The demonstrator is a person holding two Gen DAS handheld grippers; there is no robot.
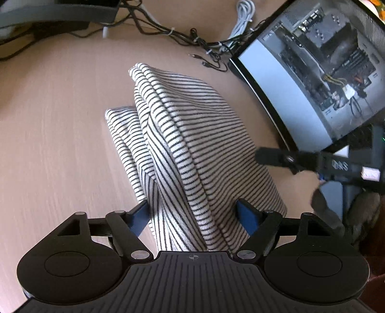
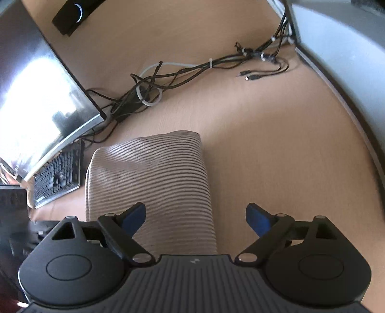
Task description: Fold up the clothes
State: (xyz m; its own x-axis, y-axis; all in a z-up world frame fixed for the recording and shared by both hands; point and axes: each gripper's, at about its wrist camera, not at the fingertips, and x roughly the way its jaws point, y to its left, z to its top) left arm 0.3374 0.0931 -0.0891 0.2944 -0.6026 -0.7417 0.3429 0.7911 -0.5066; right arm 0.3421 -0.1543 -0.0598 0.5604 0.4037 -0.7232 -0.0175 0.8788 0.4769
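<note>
Wooden desk (image 1: 60, 120) fills both views, light tan. PC case (image 1: 324, 84) with a see-through side panel stands at the right of the left wrist view, internals visible. Monitor (image 2: 41, 96) along the left edge of the right wrist view, keyboard (image 2: 57, 173) below it, small black speaker (image 2: 72, 14) at top left. Cable bundle (image 2: 180, 72) runs across the desk behind the garment.

Striped garment (image 1: 192, 149), white with thin dark stripes, folded into a thick stack on the desk, a narrower folded part sticking out on its left side. In the right wrist view the same striped garment (image 2: 154, 187) lies flat, motion-blurred.

Left gripper (image 1: 196, 216): jaws wide apart, blue pads either side of the near end of the fabric, which bunches up between them. Pads look to be touching or just beside the cloth; can't tell if it's clamped. Gripper angled down at the desk.

Right gripper (image 2: 196, 216): jaws wide apart, holding nothing. Left blue pad sits over the garment's near edge, right pad over bare desk. Contact with the cloth not clear. It also shows in the left wrist view as a dark arm at the garment's right side (image 1: 276, 157).
</note>
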